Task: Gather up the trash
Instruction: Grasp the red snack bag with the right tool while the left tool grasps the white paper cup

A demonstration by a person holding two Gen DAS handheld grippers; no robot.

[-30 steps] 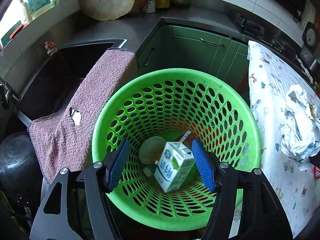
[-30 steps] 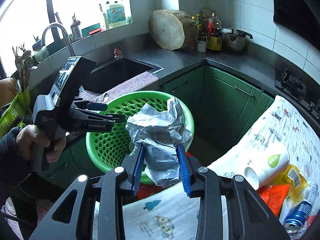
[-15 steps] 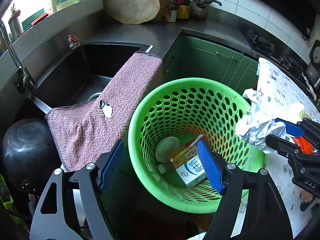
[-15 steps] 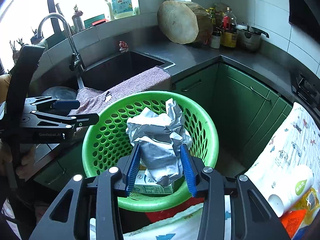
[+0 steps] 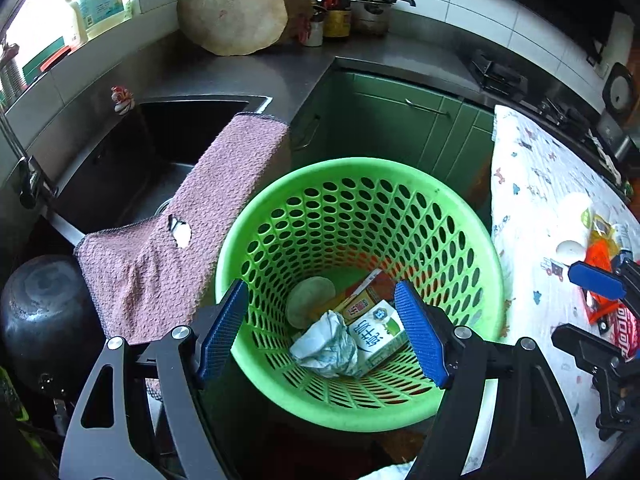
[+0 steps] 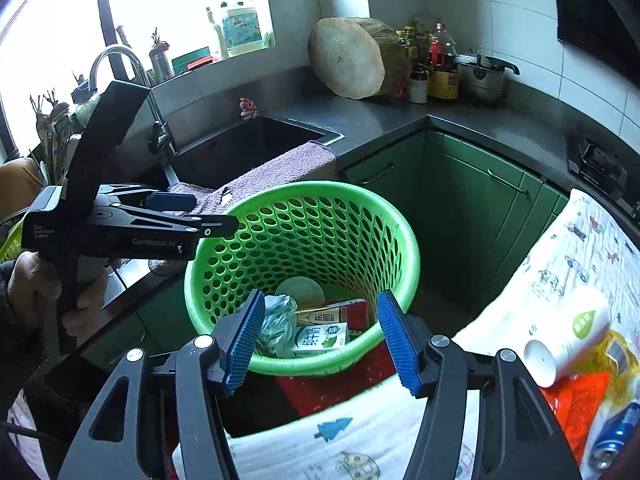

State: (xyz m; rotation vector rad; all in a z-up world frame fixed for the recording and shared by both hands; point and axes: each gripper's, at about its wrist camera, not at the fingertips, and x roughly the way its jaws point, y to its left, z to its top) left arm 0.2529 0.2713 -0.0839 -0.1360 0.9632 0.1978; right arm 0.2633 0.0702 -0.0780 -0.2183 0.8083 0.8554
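Observation:
A green perforated basket (image 5: 352, 168) holds a crumpled paper wad (image 5: 326, 346), a green-and-white milk carton (image 5: 378, 336), a second carton (image 5: 360, 300) and a round lid (image 5: 310, 300). My left gripper (image 5: 320, 284) hangs open above the basket's near-left rim, holding nothing. In the right wrist view my right gripper (image 6: 322, 296) is over the basket (image 6: 408, 240). Its jaws are opening with nothing between them, and the paper wad (image 6: 276, 320) lies below beside the carton (image 6: 320, 336). The left gripper (image 6: 216, 213) sits at the basket's left edge.
A patterned cloth (image 6: 576, 240) on the right carries a white bottle (image 6: 568, 336), an orange wrapper (image 6: 576, 400) and a blue can (image 6: 616, 436). A pink towel (image 5: 192, 216) drapes over the sink edge (image 5: 200, 100). A dark pot (image 5: 40, 308) sits at left. Green cabinets (image 6: 472, 200) stand behind.
My right gripper came over the basket, opened, and the crumpled paper dropped in beside the milk carton. My left gripper drew back and up from the basket, jaws wider.

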